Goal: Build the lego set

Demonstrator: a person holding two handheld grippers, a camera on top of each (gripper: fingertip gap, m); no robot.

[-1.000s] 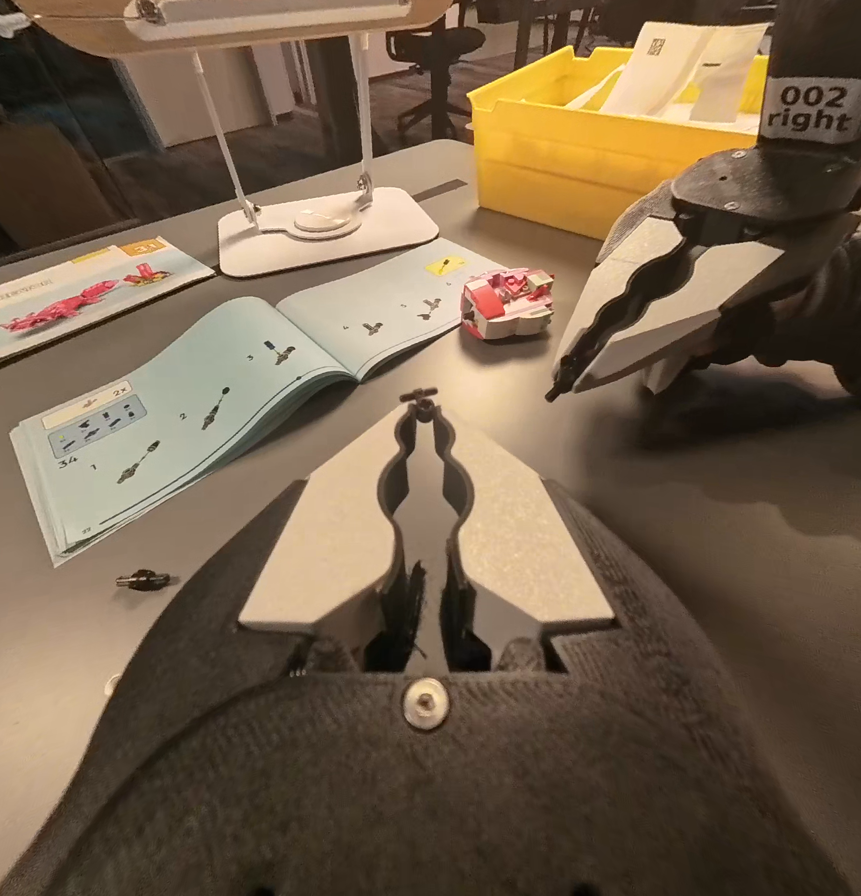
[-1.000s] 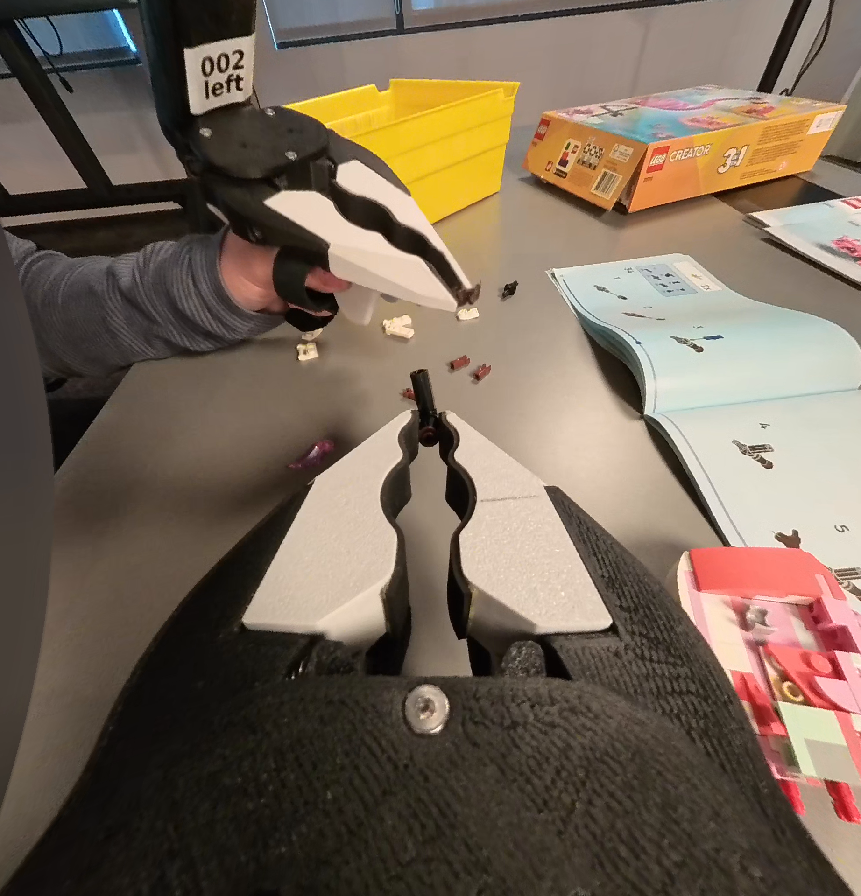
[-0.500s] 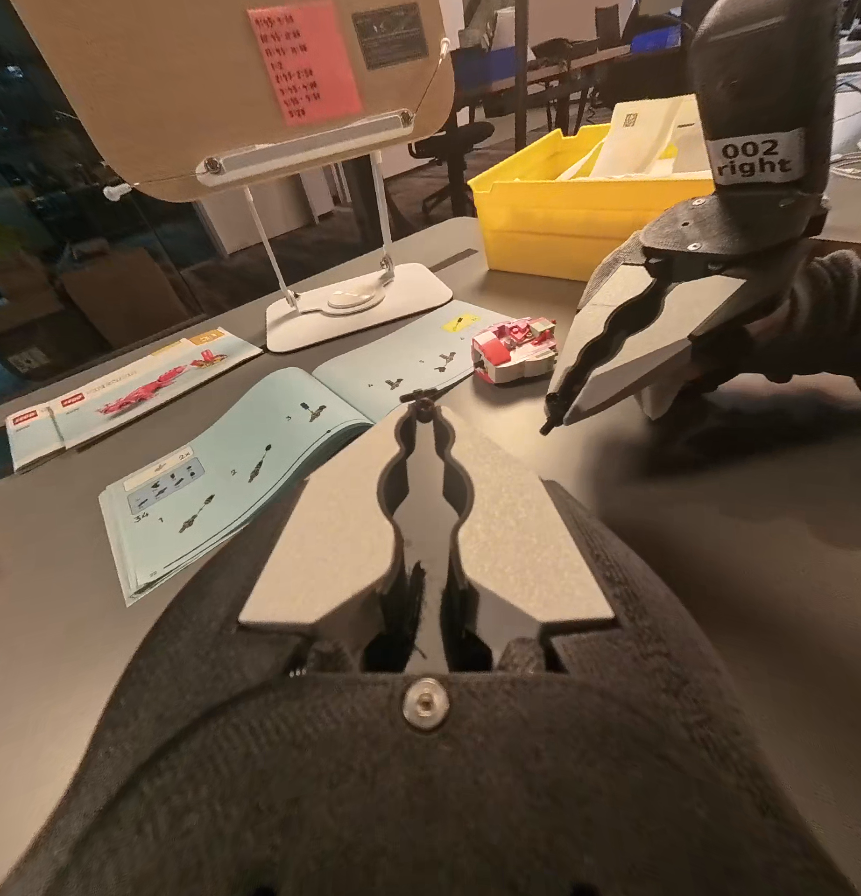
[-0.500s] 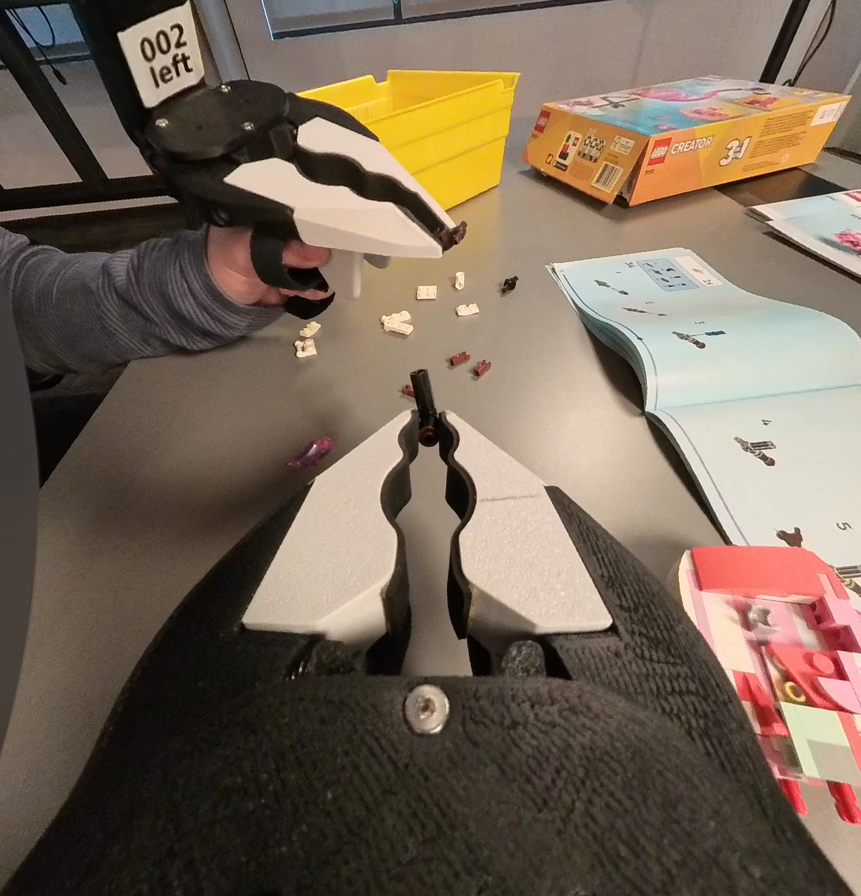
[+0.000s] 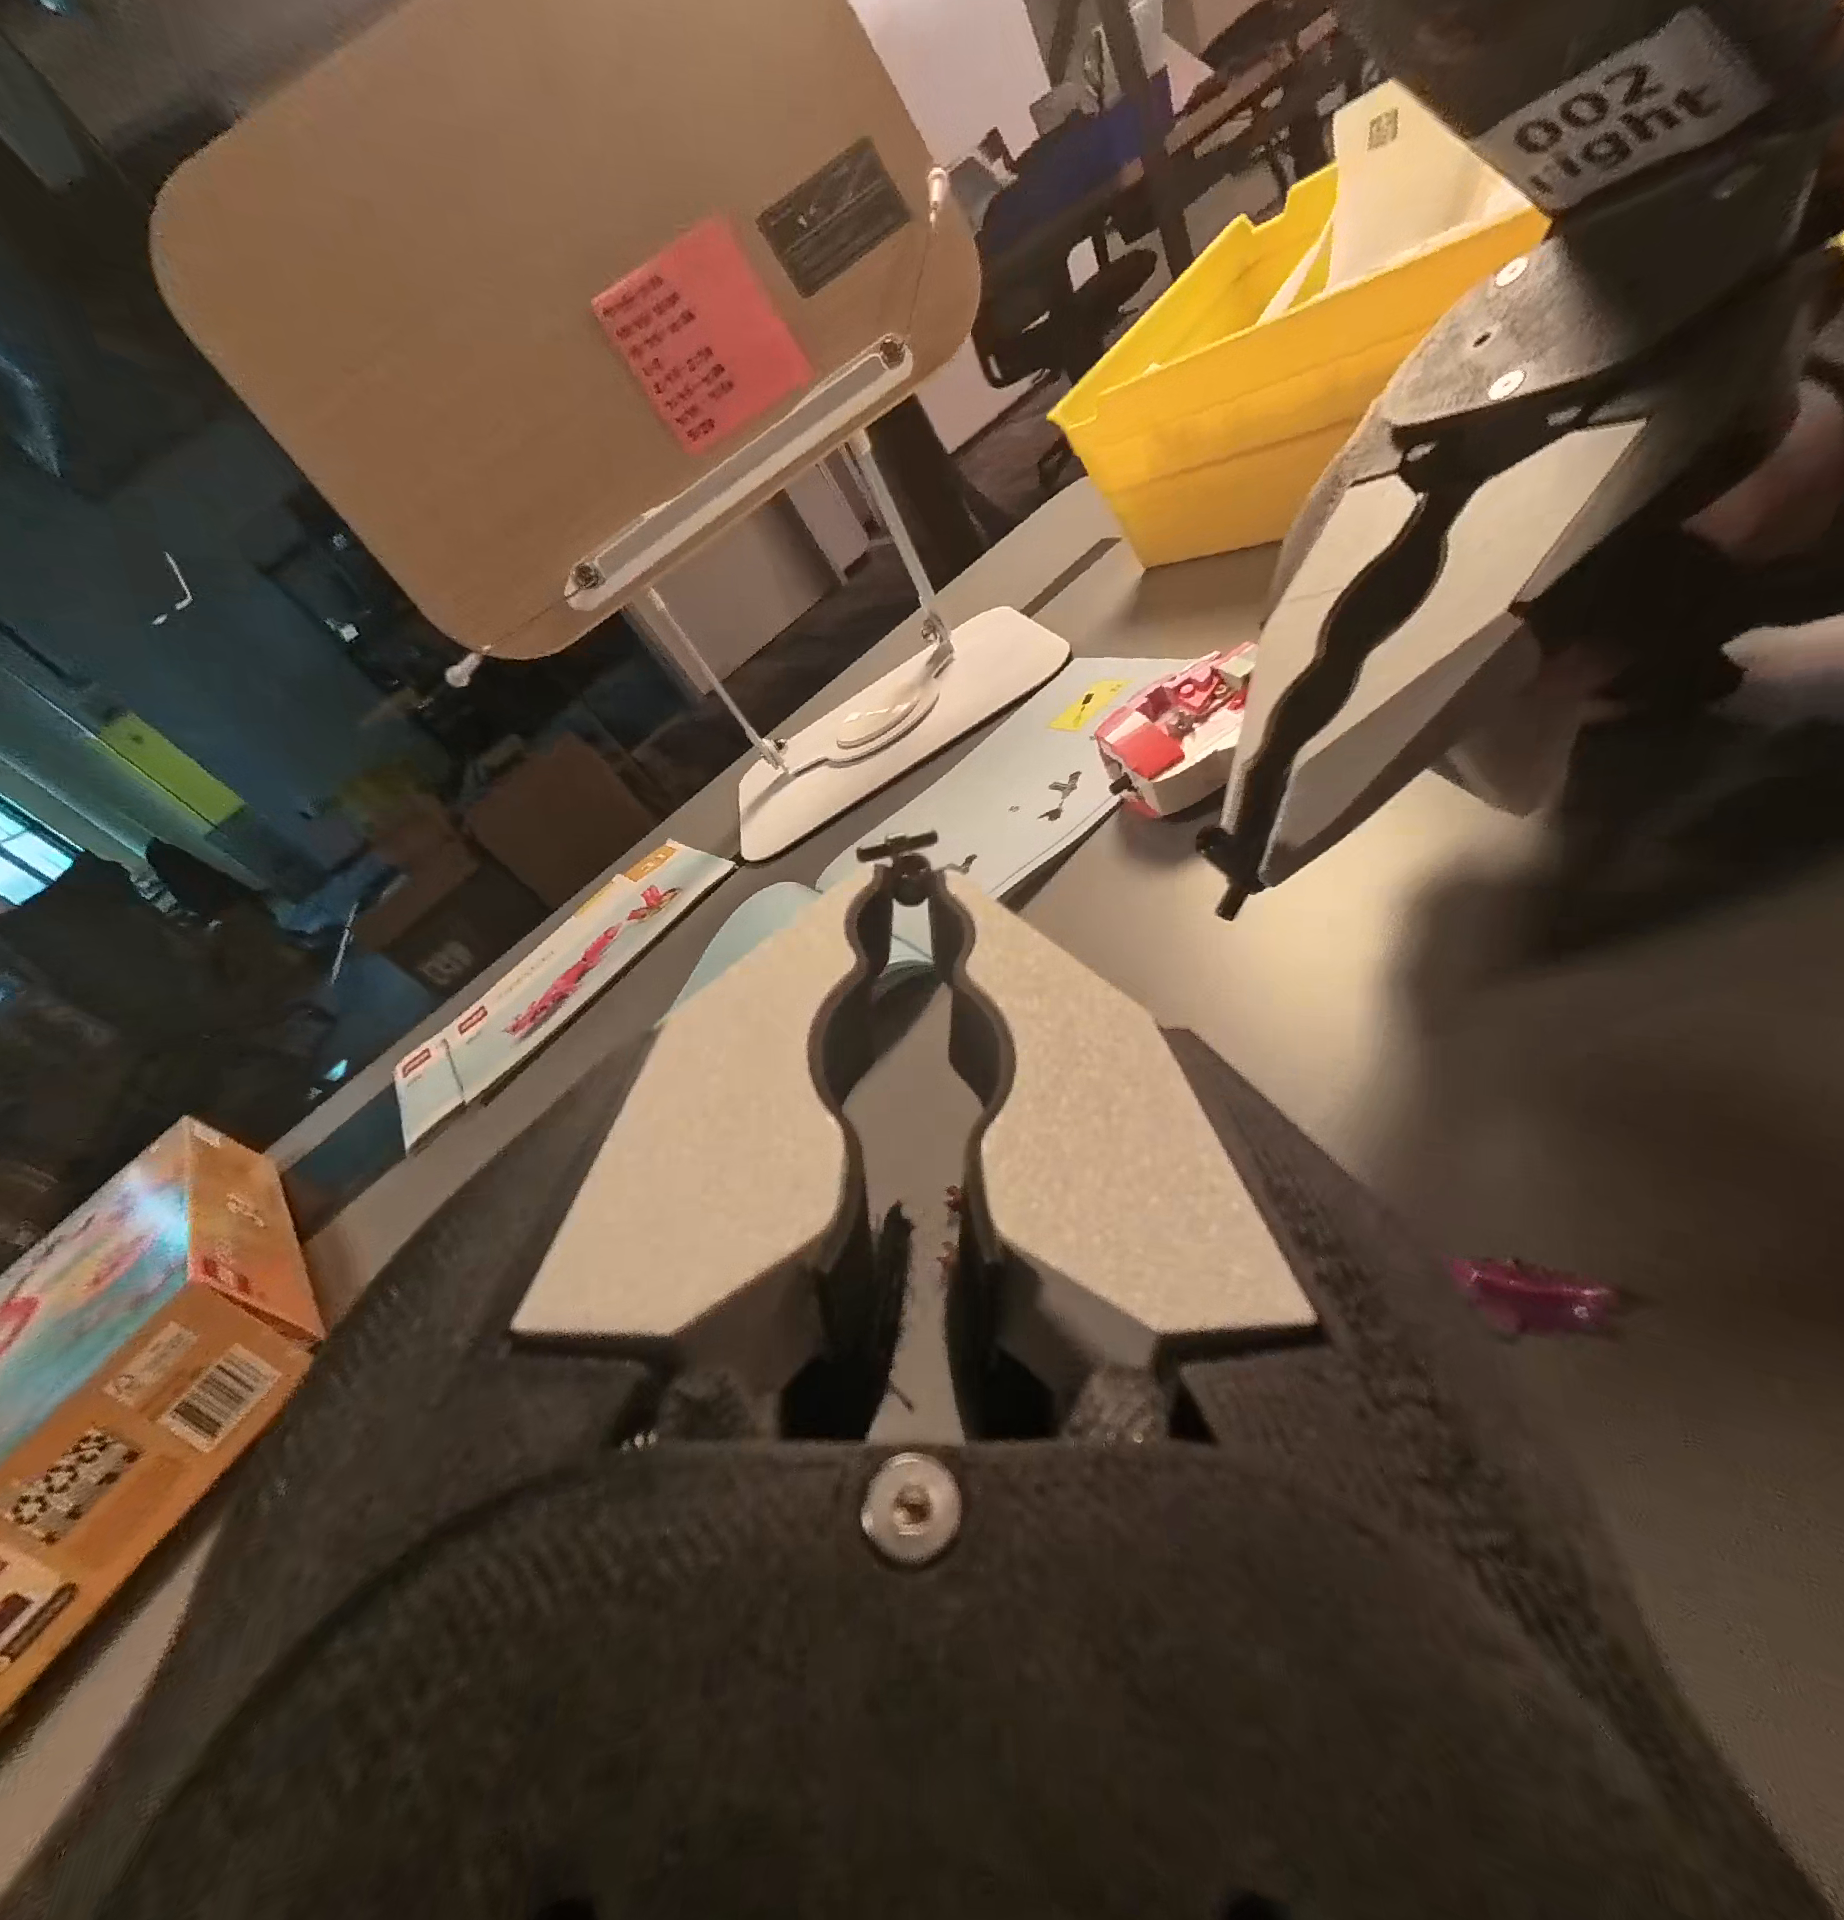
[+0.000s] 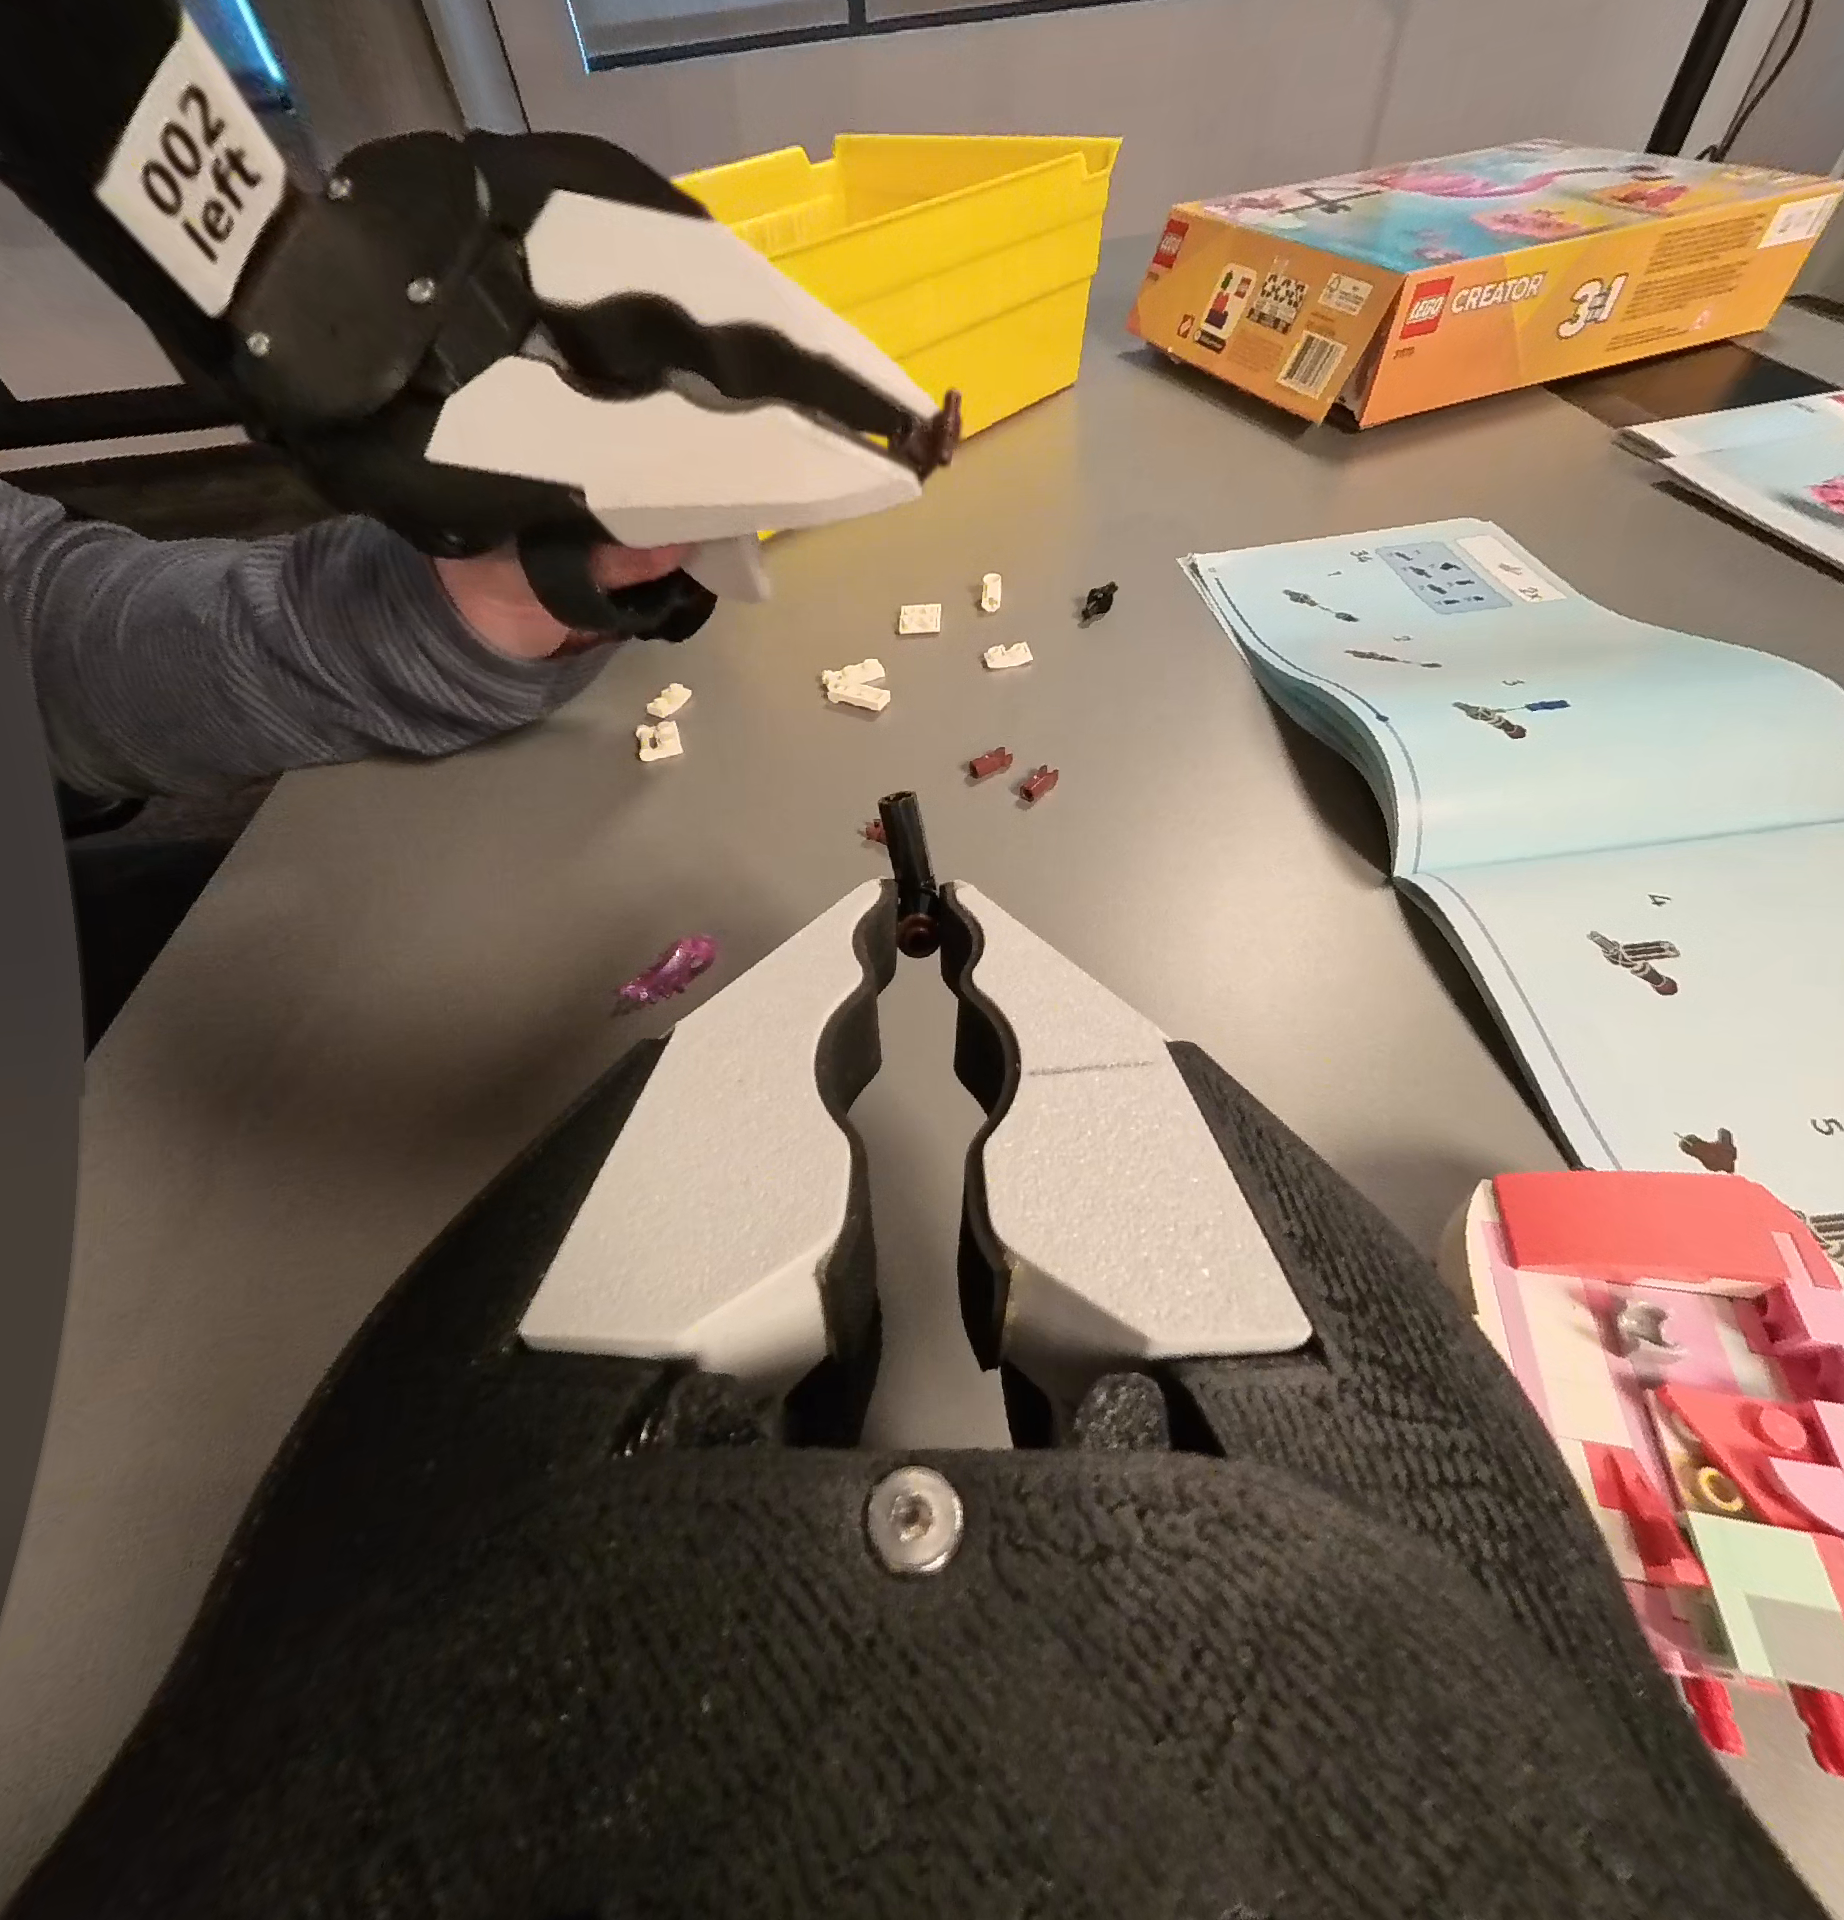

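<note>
Bare table [image 6: 398, 1039] lies open left of the scattered bricks [image 6: 856, 686]; the booklet [image 6: 1624, 790] blocks the right.

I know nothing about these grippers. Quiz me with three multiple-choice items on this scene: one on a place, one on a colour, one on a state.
1. Where does the purple piece lie?
A. in the bin
B. on the table
C. on the booklet

2. What colour is the bin?
A. yellow
B. green
C. blue

3. How is the right gripper?
A. wide open
B. lying flat, nothing in it
C. shut on a black rod

Answers:
1 B, it rests on the grey table left of the fingers.
2 A, its walls are plainly yellow.
3 C, the rod sticks out from the closed fingertips.
</note>
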